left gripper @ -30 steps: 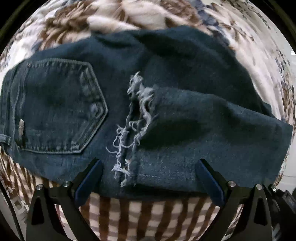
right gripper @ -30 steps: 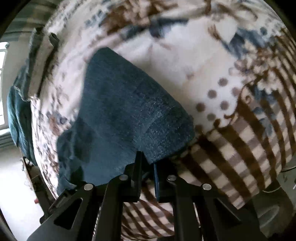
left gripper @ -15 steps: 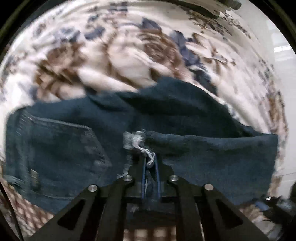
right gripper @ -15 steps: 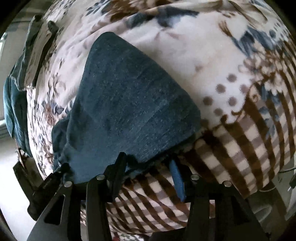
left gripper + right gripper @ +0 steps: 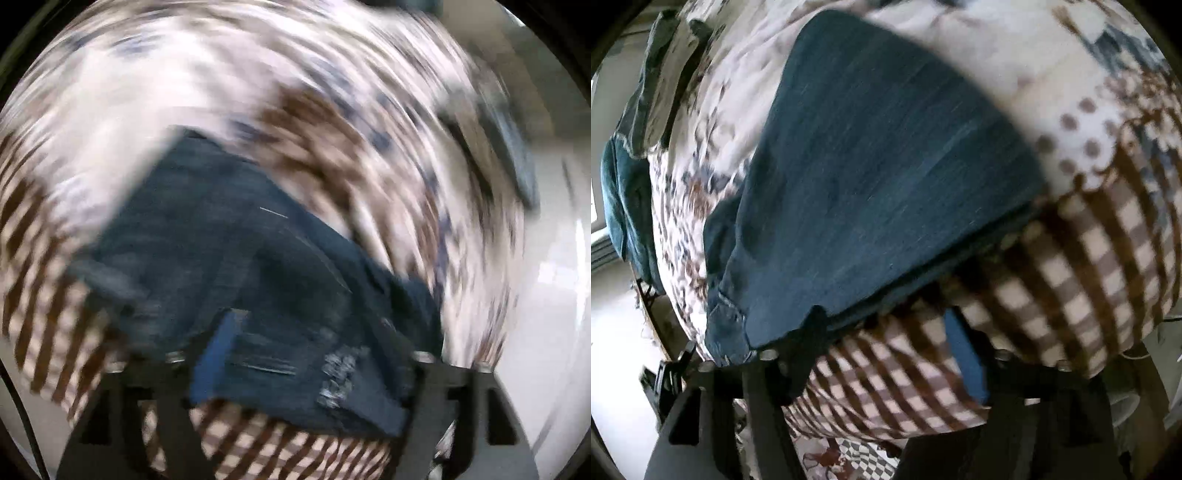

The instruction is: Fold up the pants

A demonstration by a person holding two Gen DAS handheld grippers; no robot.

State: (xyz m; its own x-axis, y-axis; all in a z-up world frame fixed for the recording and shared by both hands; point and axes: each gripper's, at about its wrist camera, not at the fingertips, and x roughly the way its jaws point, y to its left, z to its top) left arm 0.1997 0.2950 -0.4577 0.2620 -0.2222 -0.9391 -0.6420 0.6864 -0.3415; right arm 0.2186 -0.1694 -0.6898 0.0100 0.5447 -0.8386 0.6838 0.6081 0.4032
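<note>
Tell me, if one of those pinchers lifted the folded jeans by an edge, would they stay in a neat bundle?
Probably not. The jeans are soft denim lying in loose stacked layers, so an edge lift would likely let them sag and unfold. The several thicknesses suggest some weight. On the fuzzy blanket they would likely drag and bunch when pushed.
</note>
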